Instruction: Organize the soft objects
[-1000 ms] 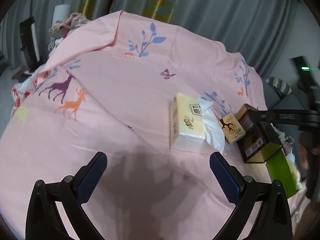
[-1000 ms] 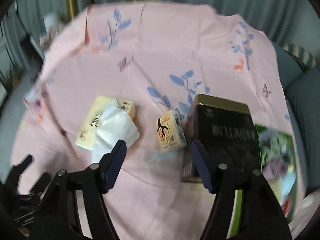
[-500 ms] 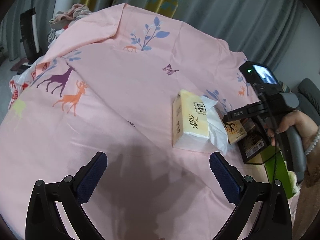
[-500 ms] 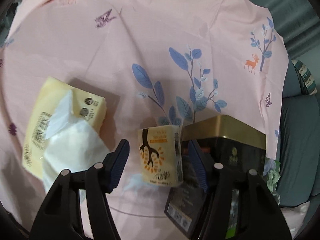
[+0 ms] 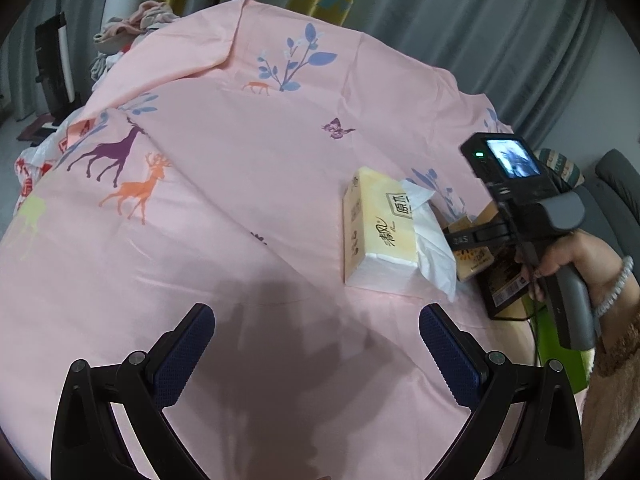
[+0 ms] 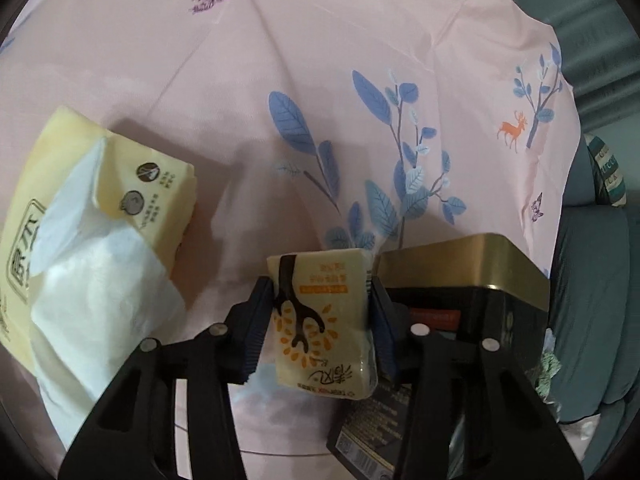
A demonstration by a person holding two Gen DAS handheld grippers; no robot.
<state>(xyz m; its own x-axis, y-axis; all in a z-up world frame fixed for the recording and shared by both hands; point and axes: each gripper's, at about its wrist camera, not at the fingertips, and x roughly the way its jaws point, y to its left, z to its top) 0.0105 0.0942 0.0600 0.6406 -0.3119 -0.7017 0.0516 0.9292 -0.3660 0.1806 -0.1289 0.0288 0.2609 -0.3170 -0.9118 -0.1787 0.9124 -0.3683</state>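
Note:
A small yellow tissue pack (image 6: pixel 324 320) with a black tree print lies on the pink bedsheet (image 6: pixel 320 80). My right gripper (image 6: pixel 320 292) points down over it, and its jaws are closing. Both blue pads touch the pack's sides. To the left lies a large yellow tissue pack (image 6: pixel 100 200) with a white tissue pulled out of its top. In the left wrist view this large pack (image 5: pixel 376 232) is ahead and to the right. My left gripper (image 5: pixel 316 316) hovers open over bare sheet, with nothing between its fingers. A hand (image 5: pixel 560 256) holds the right gripper beside the small pack (image 5: pixel 474 260).
A black box with a gold rim (image 6: pixel 460 308) stands right against the small pack. A green box (image 5: pixel 560 344) lies beyond it at the bed's edge. A grey sofa (image 6: pixel 592 280) is on the right. A clothes pile (image 5: pixel 136 24) sits at the bed's far left.
The right gripper has dropped onto the small pack, and its jaws have narrowed from wide apart to touching the pack's sides. The left gripper has stayed where it was, still open.

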